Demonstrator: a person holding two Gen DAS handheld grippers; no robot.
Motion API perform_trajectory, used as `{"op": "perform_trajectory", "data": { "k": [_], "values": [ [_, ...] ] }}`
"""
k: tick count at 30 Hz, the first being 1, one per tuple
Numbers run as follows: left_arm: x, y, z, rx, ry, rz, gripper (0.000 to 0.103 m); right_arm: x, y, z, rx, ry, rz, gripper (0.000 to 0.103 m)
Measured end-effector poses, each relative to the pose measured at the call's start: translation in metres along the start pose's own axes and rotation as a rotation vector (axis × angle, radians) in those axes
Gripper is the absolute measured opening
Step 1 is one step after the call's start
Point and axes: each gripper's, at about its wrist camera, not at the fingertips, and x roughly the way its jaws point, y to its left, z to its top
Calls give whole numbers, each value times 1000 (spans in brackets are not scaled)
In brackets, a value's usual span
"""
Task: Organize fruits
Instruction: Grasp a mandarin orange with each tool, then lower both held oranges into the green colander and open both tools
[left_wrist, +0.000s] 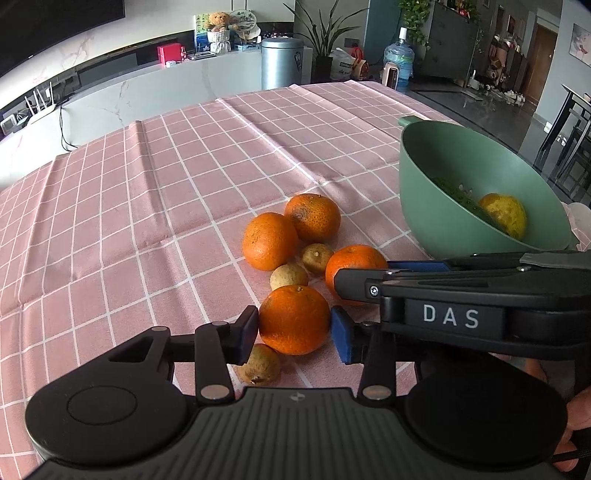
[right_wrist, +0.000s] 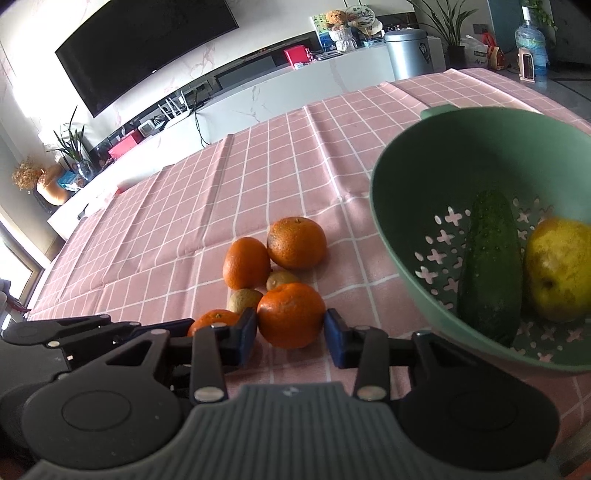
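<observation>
Left gripper (left_wrist: 294, 328) and right gripper (right_wrist: 290, 328) (marked "DAS") each bracket an orange, seemingly unclenched.

Both grippers are reaching low over the desk, side by side and pointing the same way. The left gripper (left_wrist: 294, 330) is holding its blue-padded fingers (left_wrist: 246, 334) spread apart, one on each side of an orange (left_wrist: 294, 319), the left pad touching or nearly so, the right just clear. The right gripper (right_wrist: 291, 332) is bracketing a neighbouring orange (right_wrist: 291, 315) likewise, fingers parted. A hand (left_wrist: 570, 432) is showing at the left view's lower right edge.
</observation>
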Motion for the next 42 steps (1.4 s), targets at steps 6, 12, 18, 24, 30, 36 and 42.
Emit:
{"op": "perform_trajectory", "data": {
  "k": [6,12,18,24,30,36,42],
  "values": [
    [-8,-3,0,-28,-21,14,47,-25,8,-2,-63,-76,30,35],
    [-23,-5,0,-66,-54,25,47,-58,9,0,-100,-129,15,35],
    [-45,-9,8,-135,-95,1,47,-95,-6,7,-97,-159,-22,35],
    [-62,-24,24,-208,-118,-90,47,-124,-24,15,-126,-151,-60,34],
    [-65,-52,51,-198,-119,-154,47,-141,-56,24,-129,-105,-106,34],
    [-42,-80,75,-180,-69,-208,47,-137,-86,30,-110,-49,-143,34],
    [-12,-96,91,-168,-3,-212,47,-129,-89,39,-147,-34,-178,34]
  ]
}}
